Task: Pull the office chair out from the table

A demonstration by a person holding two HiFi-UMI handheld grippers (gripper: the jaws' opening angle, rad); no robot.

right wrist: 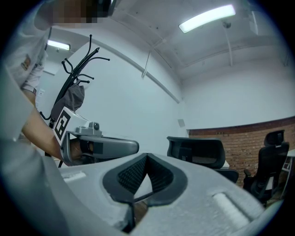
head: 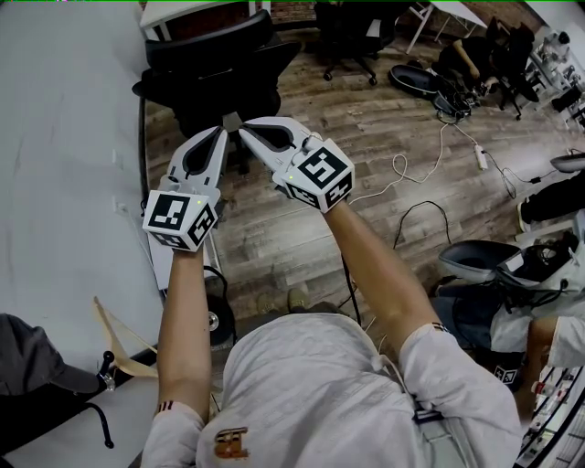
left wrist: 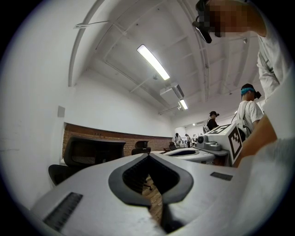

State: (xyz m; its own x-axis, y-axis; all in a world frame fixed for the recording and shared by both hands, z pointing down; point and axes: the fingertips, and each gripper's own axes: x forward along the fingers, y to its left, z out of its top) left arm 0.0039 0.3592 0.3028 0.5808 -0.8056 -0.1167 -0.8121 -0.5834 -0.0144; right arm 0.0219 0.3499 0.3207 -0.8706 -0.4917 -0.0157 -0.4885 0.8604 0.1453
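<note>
The black office chair (head: 215, 69) stands at the top of the head view, its back toward me, tucked in at a white table (head: 196, 11). My left gripper (head: 222, 131) and right gripper (head: 244, 129) are held side by side, tips nearly touching each other, a short way in front of the chair and apart from it. Both are shut with nothing between the jaws. In the left gripper view the shut left gripper (left wrist: 148, 155) points past the chair (left wrist: 90, 156), with the right gripper (left wrist: 198, 151) beside it. The right gripper view shows the shut right gripper (right wrist: 147, 156) and the chair (right wrist: 198, 154) beyond.
A white wall (head: 64, 137) runs along the left. Cables and a power strip (head: 482, 157) lie on the wood floor at right. More black chairs (head: 352, 32) stand farther back. A coat rack (right wrist: 73, 76) and a wooden hanger (head: 119, 345) are near me. People (left wrist: 249, 108) stand behind.
</note>
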